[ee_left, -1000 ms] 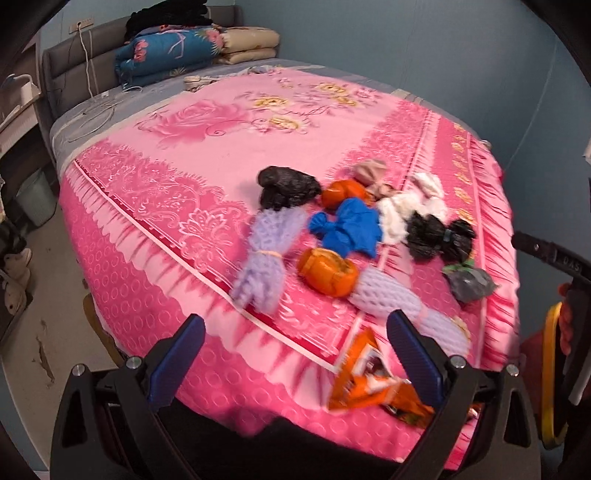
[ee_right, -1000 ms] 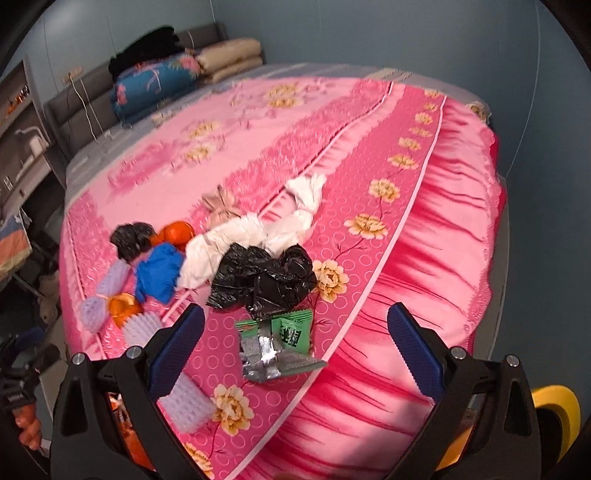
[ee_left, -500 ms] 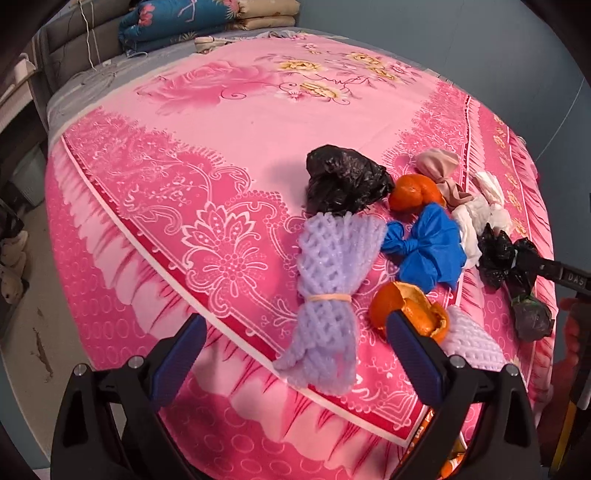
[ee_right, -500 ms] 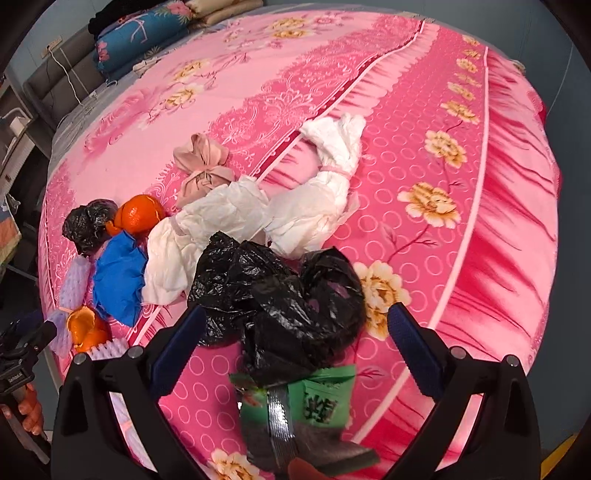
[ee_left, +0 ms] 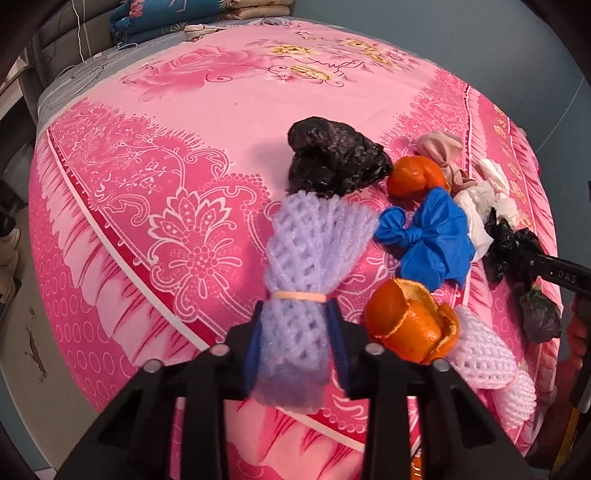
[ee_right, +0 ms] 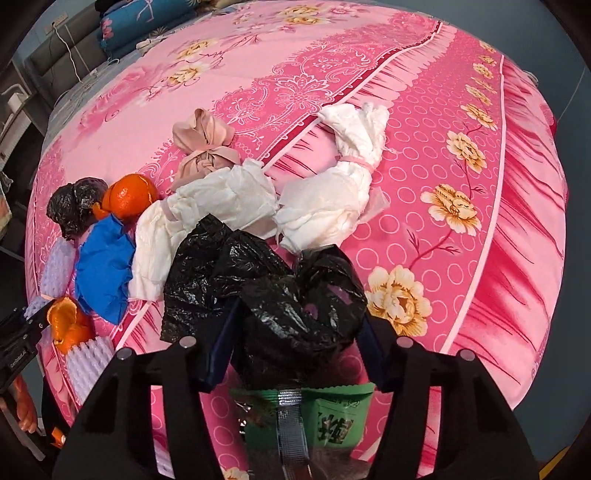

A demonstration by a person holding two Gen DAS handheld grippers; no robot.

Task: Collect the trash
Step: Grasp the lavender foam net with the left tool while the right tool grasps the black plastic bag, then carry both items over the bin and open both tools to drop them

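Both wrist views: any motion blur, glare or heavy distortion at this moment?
Left wrist: sharp, even light, strong fisheye bulge of the bed, dark vignette corners; the purple foam net is crisp. Right wrist: also sharp, same bulge; slight sheen on the black plastic bag, and the green packet is partly hidden by the gripper body.

Bed [ee_left: 229, 110] is covered by a pink floral bedspread [ee_right: 461, 122]. At the bed's head, a folded blue floral quilt [ee_left: 155, 18] lies against the grey headboard [ee_left: 59, 37], with beige folded bedding [ee_left: 258, 5] just beside it. A white cable [ee_left: 79, 40] hangs near the headboard. Beside the bed, the floor [ee_left: 22, 332] shows a dark crack.
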